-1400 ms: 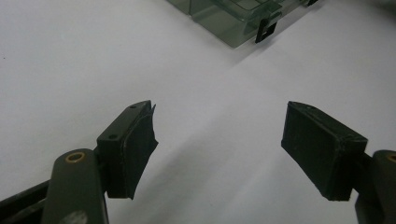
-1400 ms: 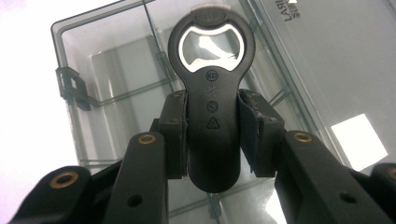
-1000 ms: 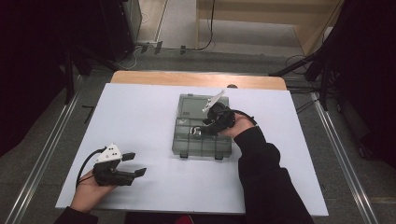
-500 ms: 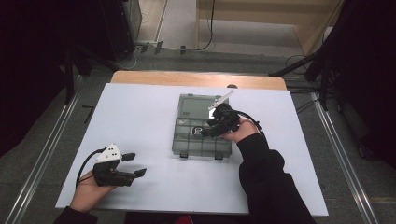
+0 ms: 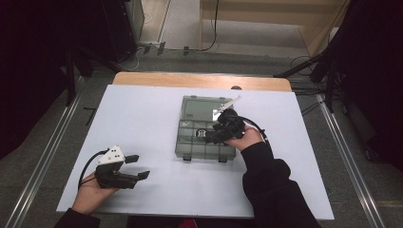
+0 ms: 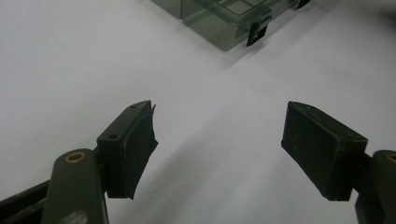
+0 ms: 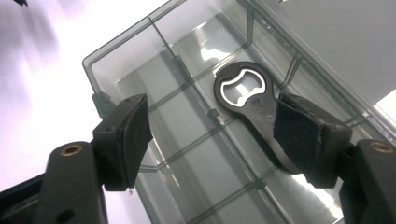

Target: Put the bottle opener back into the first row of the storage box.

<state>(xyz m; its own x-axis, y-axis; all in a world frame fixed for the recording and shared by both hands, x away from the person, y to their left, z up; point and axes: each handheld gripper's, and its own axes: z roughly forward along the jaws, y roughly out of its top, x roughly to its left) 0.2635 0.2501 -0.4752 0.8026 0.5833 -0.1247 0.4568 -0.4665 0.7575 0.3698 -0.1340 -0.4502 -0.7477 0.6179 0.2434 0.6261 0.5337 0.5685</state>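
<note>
A clear smoky-grey plastic organiser box with a grid of compartments point(image 5: 205, 137) lies open at the middle of a white-topped table point(image 5: 157, 118), its lid folded flat toward the far edge. Over the box's near right part, a person's right hand holds the right gripper point(image 5: 211, 137), its black jaws spread wide above the dividers. In the right gripper view, a black bottle opener with a silver metal head point(image 7: 245, 95) lies inside one of the box's compartments, its handle running under the jaw at the right of that view; whether that jaw touches it cannot be told. At the table's near left corner, well apart from the box, the left hand rests on the white surface with the left gripper point(image 5: 138, 166), its jaws likewise parted with nothing between them, pointing toward the box's latched corner point(image 6: 254, 32). A dark sleeve point(image 5: 273, 190) covers the right forearm.
</note>
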